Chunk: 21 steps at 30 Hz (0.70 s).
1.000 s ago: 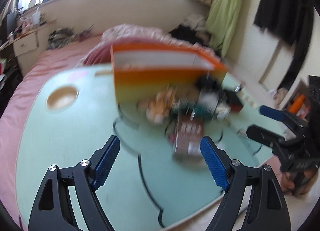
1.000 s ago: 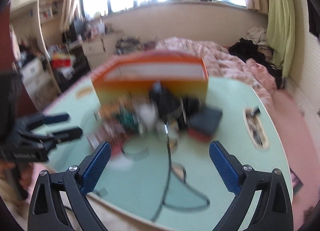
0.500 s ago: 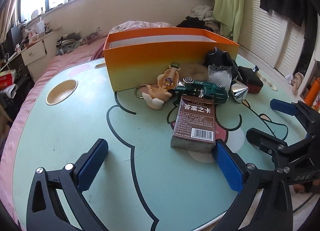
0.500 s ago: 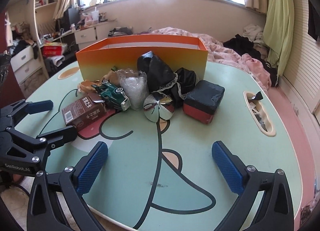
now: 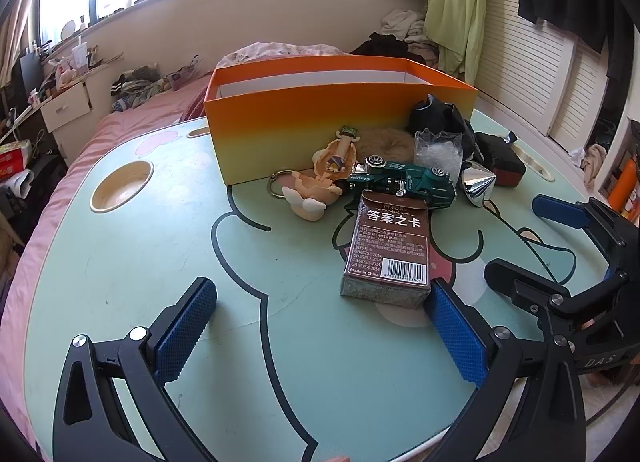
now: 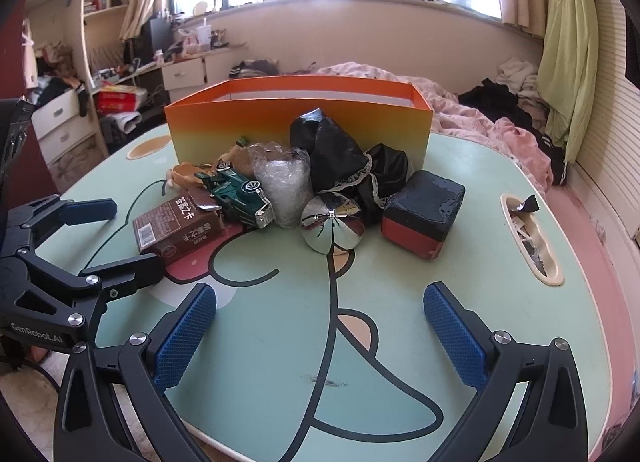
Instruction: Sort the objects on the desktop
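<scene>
— On the pale green table [image 6: 460, 262], just in front of the orange box [image 6: 296, 118], what is piled up?

— A cluster of small things. Nearest the grippers lies a brown card box [image 5: 390, 246] printed with Chinese characters and a barcode, flat on the tabletop. Behind it, touching its far end, is a green toy car [image 5: 404, 182]. Left of the car lie a cream figurine keychain [image 5: 316, 192] and its metal ring. Right of the car stands a crumpled clear plastic bag [image 6: 284, 182], with a shiny silver cone [image 6: 332, 224] in front of it and black lace-trimmed fabric [image 6: 344, 154] heaped behind, against the box wall. Farthest right is a black-topped red box [image 6: 420, 214].

— And the orange box itself?

— It stands open-topped, white inside; I cannot tell what it contains.

— How are the claws?

— The left gripper [image 5: 320, 326] has just spread its jaws to their widest, nothing between them; its right blue pad [image 5: 456, 334] sits just beside the near corner of the card box, and whether it touches I cannot tell. The right gripper [image 6: 320, 330] is spread wide too, over bare tabletop and the cartoon drawing, well short of the silver cone.

— Anything around the table?

— A round cup recess [image 5: 122, 186] at its left, a slot [image 6: 528, 238] holding wrappers at its right, and a pink bed [image 6: 500, 130] behind.
</scene>
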Tool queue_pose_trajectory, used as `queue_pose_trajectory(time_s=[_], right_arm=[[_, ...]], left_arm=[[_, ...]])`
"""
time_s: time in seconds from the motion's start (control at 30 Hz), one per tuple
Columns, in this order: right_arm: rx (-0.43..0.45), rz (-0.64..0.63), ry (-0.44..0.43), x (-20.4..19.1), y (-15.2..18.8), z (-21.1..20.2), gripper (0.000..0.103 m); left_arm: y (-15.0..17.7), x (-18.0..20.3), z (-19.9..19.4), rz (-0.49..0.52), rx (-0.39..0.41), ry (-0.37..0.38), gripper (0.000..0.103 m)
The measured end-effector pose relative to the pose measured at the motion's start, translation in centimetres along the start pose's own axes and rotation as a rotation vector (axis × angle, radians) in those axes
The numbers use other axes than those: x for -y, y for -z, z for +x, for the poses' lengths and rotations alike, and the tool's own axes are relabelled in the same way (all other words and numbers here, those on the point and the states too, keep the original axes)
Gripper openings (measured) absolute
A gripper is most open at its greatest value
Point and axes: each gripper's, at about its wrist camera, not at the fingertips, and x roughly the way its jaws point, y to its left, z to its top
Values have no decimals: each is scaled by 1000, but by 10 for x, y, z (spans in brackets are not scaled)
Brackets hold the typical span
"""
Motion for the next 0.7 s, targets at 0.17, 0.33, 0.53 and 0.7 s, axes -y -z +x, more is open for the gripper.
queue_pose_trajectory(time_s=[0.17,0.33,0.53,0.7], right_arm=[[13,0,-1,1,0,1,103],[15,0,2,1,0,1,103],[17,-7,-1,1,0,0,103],[23,-9,-12,3,2,-1,103]], left_arm=[[0,0,0,0,1,0,103],[0,0,0,1,1,0,103],[-1,0,0,15,-10,16,103],[2,1,-5,29,-14,25,103]])
